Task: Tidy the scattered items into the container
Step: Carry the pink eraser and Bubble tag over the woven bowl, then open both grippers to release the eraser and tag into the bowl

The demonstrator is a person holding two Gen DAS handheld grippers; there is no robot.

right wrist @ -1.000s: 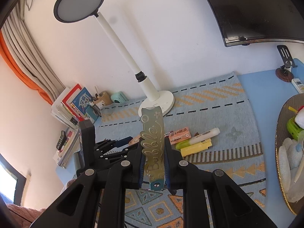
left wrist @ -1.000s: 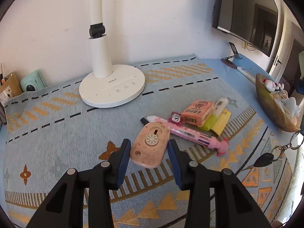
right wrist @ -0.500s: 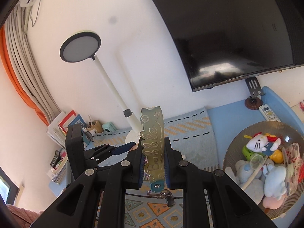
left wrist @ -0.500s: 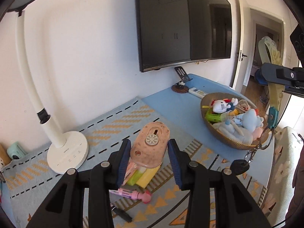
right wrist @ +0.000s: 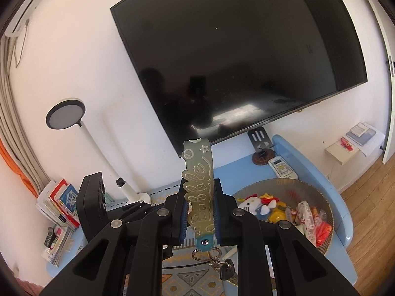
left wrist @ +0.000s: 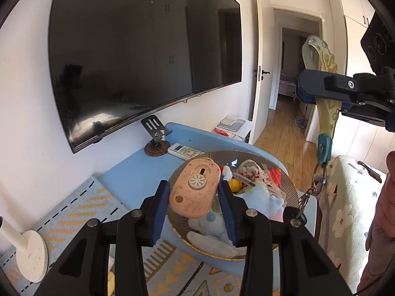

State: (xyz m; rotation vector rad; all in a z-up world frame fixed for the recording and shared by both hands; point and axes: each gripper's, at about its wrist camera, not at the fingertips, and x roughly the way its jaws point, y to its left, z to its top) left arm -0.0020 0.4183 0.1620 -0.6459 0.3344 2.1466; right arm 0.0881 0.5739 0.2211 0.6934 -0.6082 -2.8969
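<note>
My left gripper point(left wrist: 193, 198) is shut on a peach oval correction tape case point(left wrist: 195, 191) with a white flower dial, held above the near rim of the round woven basket point(left wrist: 180, 172). The basket holds plush toys, a yellow ball and wrapped snacks. My right gripper point(right wrist: 199, 209) is shut on a pale green "Bubble" key strap point(right wrist: 198, 185); its blue end, ring and black key point(right wrist: 226, 271) dangle below. In the left wrist view that right gripper point(left wrist: 318, 93) hangs at the upper right, with the strap point(left wrist: 327, 113) beside the basket's right edge. The basket point(right wrist: 328, 212) lies right of it.
A blue desk point(left wrist: 138, 172) carries a remote point(left wrist: 185, 151), a phone stand point(left wrist: 155, 138) and a white lamp base point(left wrist: 32, 256) on a patterned mat point(left wrist: 81, 212). A wall TV point(left wrist: 138, 56) hangs behind. A person's hand point(left wrist: 388, 192) and a floral cloth point(left wrist: 345, 209) are at right.
Both grippers swung right from the mat, where the pens and boxes lie, to the basket. The left carried the correction tape case over the basket rim. The right kept the key strap.
</note>
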